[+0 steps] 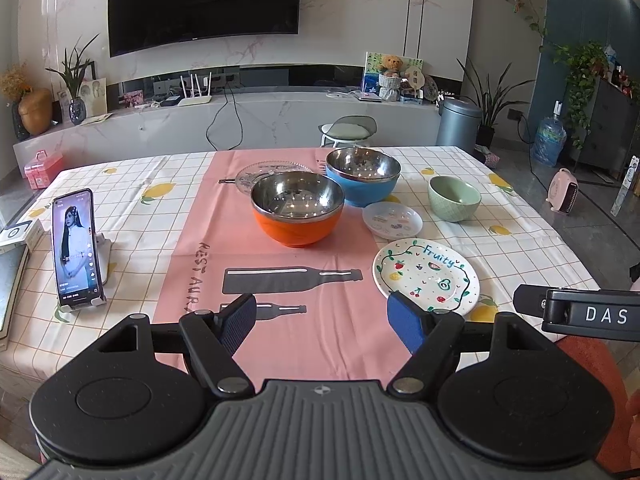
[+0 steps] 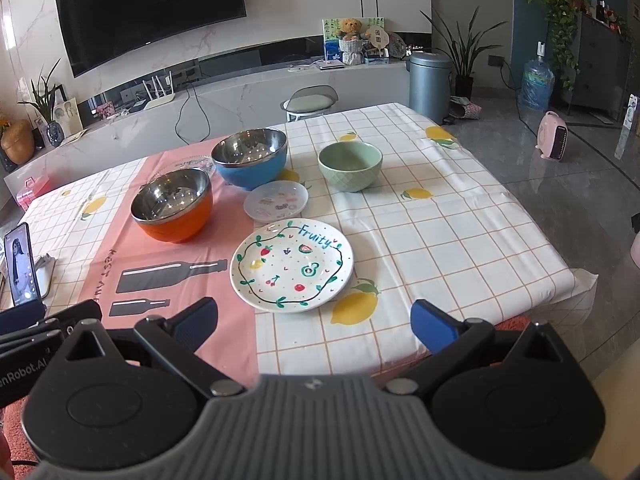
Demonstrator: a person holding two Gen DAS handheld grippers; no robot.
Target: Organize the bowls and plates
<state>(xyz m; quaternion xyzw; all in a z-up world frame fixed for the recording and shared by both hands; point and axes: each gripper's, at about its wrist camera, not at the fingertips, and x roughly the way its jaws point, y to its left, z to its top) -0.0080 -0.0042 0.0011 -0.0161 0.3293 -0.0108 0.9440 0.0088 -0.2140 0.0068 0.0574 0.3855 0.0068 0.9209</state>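
Living-room dining table (image 2: 460, 240) under a white checked, lemon-printed cloth with a pink centre panel.

Left gripper (image 1: 322, 320): blue-padded jaws spread wide, holding nothing, above the near edge over the pink panel.
Right gripper (image 2: 316, 322): jaws spread wide, empty, above the near edge.

Just beyond the right gripper: white round ceramic plate lettered "Fruity" with painted fruit (image 2: 292, 266), flat on the cloth.
Just beyond that plate: small pale-blue patterned saucer (image 2: 276, 201).
Left of the saucer: orange bowl with steel lining (image 2: 173, 210), upright on the pink panel.
Behind the saucer: blue bowl with steel lining (image 2: 250, 158).
Behind the orange bowl: clear glass plate (image 1: 272, 172), partly hidden.
Right, apart from the rest: pale green ceramic bowl (image 2: 350, 166).
Far left: smartphone on a stand (image 1: 76, 248), screen lit.
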